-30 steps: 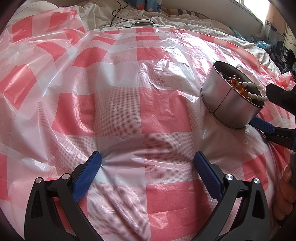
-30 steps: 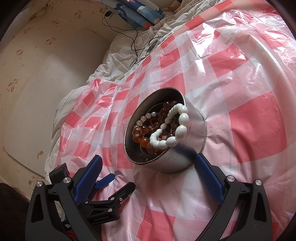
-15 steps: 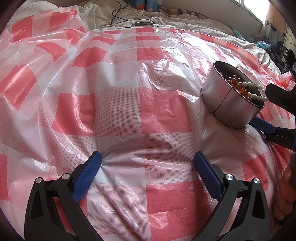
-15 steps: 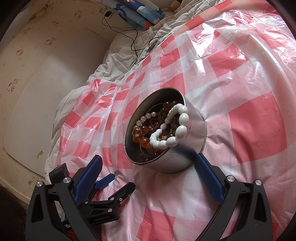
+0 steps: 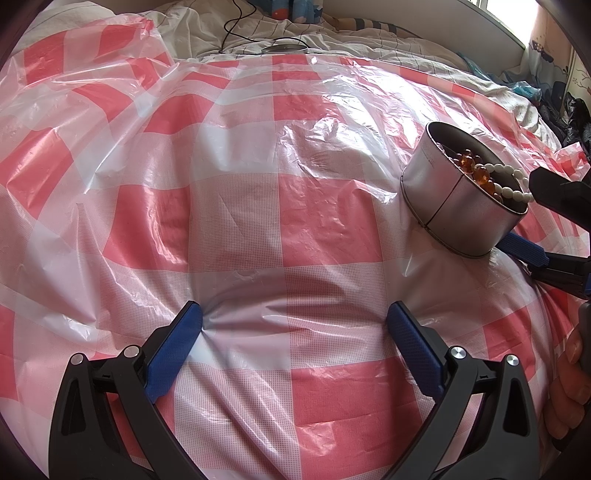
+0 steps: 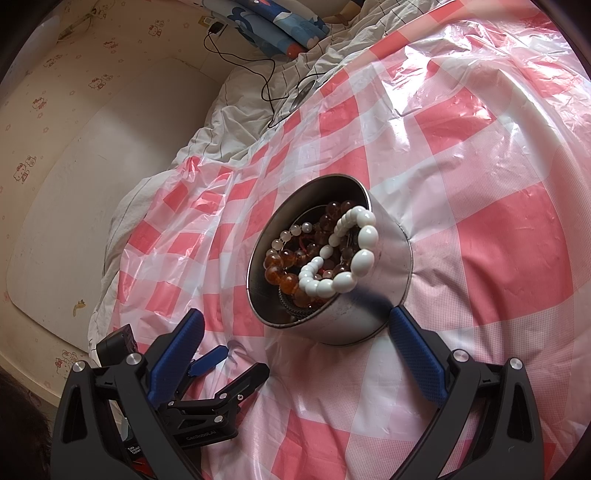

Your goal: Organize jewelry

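A round silver tin (image 6: 369,314) (image 5: 461,218) stands tilted on the red-and-white checked plastic sheet (image 5: 288,192). Inside lie a white bead bracelet (image 6: 343,254) (image 5: 509,184) draped on the rim, amber bead bracelets (image 6: 284,273) (image 5: 476,171) and a pale bead strand (image 6: 291,234). My right gripper (image 6: 295,325) is open just in front of the tin, its right finger close to the tin's base. My left gripper (image 5: 295,317) is open and holds nothing, resting low over bare sheet well left of the tin; in the right wrist view the left gripper (image 6: 218,363) lies at lower left.
The sheet covers a rumpled white duvet (image 6: 236,110). A black cable (image 6: 258,70) and a blue patterned pillow (image 6: 273,26) lie at the far end. A cream headboard (image 6: 92,177) rises to the left. A person's fingers (image 5: 569,391) show at the right edge.
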`<action>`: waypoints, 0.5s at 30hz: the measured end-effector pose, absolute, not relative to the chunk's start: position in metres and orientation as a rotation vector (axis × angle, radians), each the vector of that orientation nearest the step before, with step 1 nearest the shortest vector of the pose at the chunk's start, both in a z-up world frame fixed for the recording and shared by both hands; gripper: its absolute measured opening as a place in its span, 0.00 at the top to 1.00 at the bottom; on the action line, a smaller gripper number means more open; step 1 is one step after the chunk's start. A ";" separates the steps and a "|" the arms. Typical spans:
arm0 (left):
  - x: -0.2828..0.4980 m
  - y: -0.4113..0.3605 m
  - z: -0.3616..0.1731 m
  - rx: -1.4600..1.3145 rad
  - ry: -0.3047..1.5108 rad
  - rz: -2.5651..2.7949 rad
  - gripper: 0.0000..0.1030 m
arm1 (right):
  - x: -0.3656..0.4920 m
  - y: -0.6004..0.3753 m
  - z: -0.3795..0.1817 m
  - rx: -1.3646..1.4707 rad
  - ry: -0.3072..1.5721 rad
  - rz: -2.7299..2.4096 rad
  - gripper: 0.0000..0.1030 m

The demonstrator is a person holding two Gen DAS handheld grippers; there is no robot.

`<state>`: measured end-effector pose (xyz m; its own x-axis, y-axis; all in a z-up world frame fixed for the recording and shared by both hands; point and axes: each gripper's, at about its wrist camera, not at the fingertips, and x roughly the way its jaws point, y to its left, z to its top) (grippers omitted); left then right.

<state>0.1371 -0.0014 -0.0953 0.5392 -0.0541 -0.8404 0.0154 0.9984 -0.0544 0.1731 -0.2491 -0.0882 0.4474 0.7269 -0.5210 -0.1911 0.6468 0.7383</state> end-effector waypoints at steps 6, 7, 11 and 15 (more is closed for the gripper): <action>0.137 -0.001 -0.095 -0.042 1.001 -0.041 0.07 | 0.173 -0.249 -0.088 0.654 0.944 0.620 0.07; 0.137 -0.001 -0.095 -0.042 1.001 -0.041 0.07 | 0.173 -0.248 -0.088 0.654 0.944 0.620 0.07; 0.137 -0.001 -0.095 -0.042 1.001 -0.041 0.07 | 0.173 -0.248 -0.088 0.654 0.945 0.620 0.07; 0.137 -0.001 -0.095 -0.042 1.001 -0.041 0.07 | 0.173 -0.248 -0.088 0.653 0.944 0.620 0.07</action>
